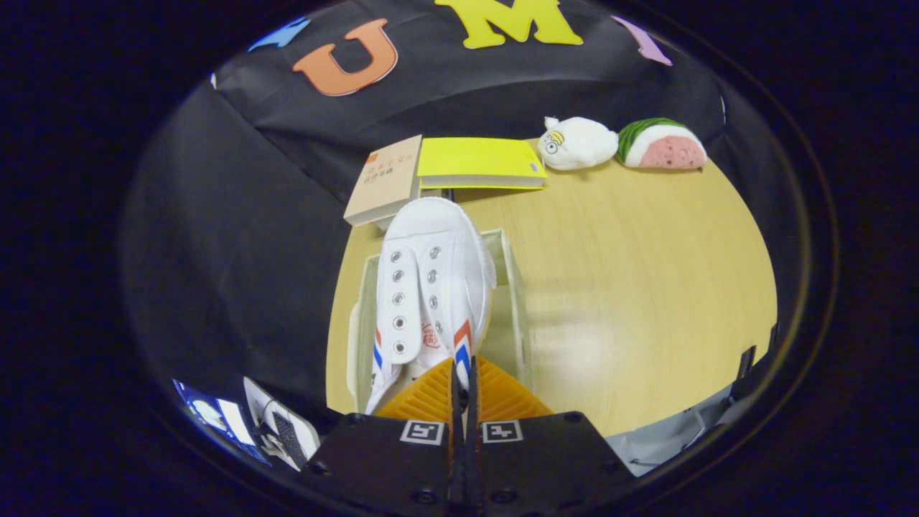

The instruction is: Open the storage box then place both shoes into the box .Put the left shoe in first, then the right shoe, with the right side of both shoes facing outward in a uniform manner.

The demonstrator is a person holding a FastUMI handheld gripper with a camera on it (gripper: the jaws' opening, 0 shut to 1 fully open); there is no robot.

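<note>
A: The tool has its two fingers pressed almost together, and they pinch the heel edge of a white shoe. The shoe hangs over the open storage box, with its toe pointing away from the fingers, past the far wall of the box.

B: What could go wrong here?

A: I think the grip is thin, only on the rim of the heel. If the shoe swings, it may slip out, or the toe may catch on the far wall and stay tilted. Then the side would not face outward correctly.

B: And what is hard to see?

A: The shoe covers the bottom of the box, so I cannot tell if another shoe lies inside. Which shoe this is, I cannot tell either. Beyond the box, on the worktop, lie two books and two soft toys, well apart from the box.
</note>
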